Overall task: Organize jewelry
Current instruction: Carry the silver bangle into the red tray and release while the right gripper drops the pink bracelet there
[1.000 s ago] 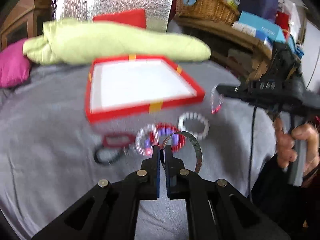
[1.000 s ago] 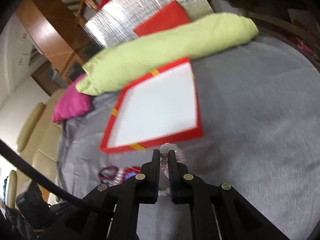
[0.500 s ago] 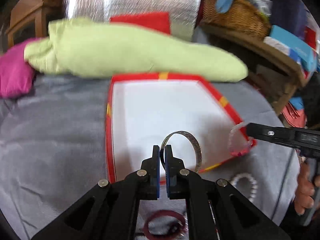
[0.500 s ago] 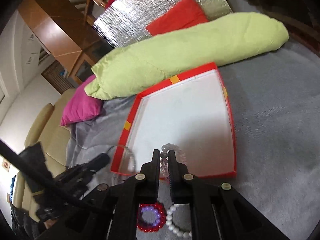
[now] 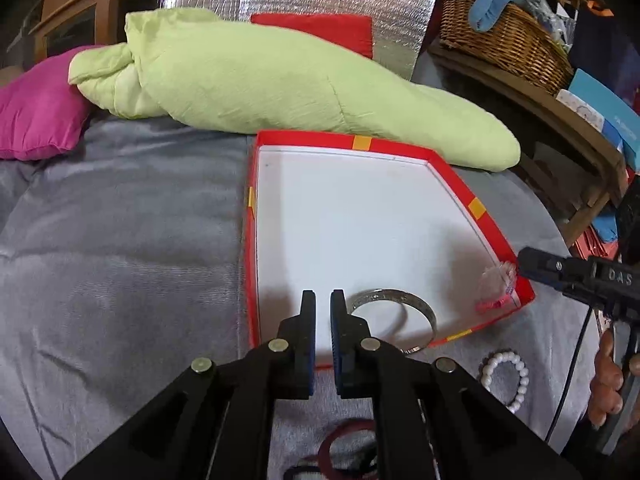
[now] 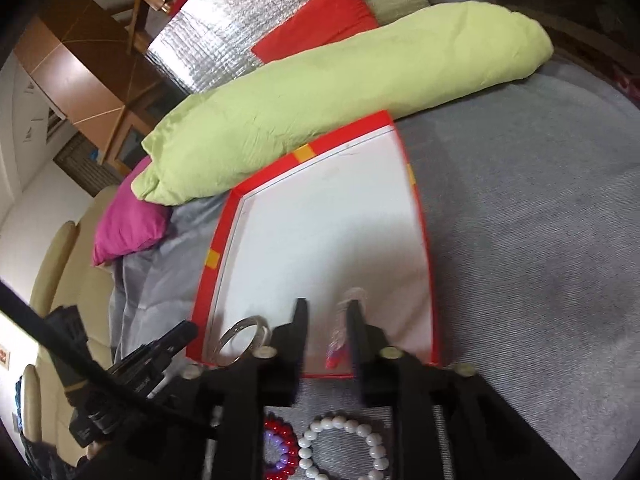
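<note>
Both hand-held grippers have just been opening over the red tray [image 5: 486, 224]: the left hand-held gripper [image 5: 323, 300] has let go the silver bangle [image 5: 394, 300], which now lies inside. The right hand-held gripper [image 6: 327, 312] stands open around a clear beaded bracelet [image 6: 340, 340], blurred, probably dropping in. White pearl bracelet [image 6: 344, 448] waits on the bed.

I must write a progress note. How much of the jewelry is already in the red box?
Two pieces are in the red box: the silver bangle and a clear bead bracelet. The left gripper and right gripper have just been opening and hold nothing. Left on the grey cover: the white pearl bracelet, red bead bracelet and dark rings.
</note>
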The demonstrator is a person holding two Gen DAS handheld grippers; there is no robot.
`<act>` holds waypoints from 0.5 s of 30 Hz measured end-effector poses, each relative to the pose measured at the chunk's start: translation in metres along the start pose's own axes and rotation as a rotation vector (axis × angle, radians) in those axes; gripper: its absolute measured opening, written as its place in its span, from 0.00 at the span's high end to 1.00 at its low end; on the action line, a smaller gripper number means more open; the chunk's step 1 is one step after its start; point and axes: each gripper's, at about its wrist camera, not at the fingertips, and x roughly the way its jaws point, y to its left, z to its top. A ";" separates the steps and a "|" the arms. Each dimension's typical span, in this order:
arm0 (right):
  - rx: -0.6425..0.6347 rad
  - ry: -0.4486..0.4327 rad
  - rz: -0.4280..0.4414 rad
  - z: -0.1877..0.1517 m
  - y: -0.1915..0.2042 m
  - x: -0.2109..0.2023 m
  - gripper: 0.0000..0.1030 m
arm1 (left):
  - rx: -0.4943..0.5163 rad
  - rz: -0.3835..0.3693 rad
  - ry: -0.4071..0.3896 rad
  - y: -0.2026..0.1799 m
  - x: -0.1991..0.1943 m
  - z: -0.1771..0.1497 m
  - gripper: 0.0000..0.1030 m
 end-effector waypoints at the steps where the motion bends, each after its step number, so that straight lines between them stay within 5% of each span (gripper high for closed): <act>1: -0.003 -0.014 0.000 0.001 0.000 -0.004 0.70 | 0.001 -0.004 -0.009 0.001 -0.005 -0.002 0.85; 4: -0.013 -0.047 0.008 0.002 0.001 -0.012 0.70 | 0.003 -0.008 -0.036 0.005 -0.019 -0.008 0.66; 15: -0.094 -0.091 0.017 -0.011 0.006 -0.043 0.70 | 0.111 -0.087 -0.052 -0.014 -0.056 -0.042 0.62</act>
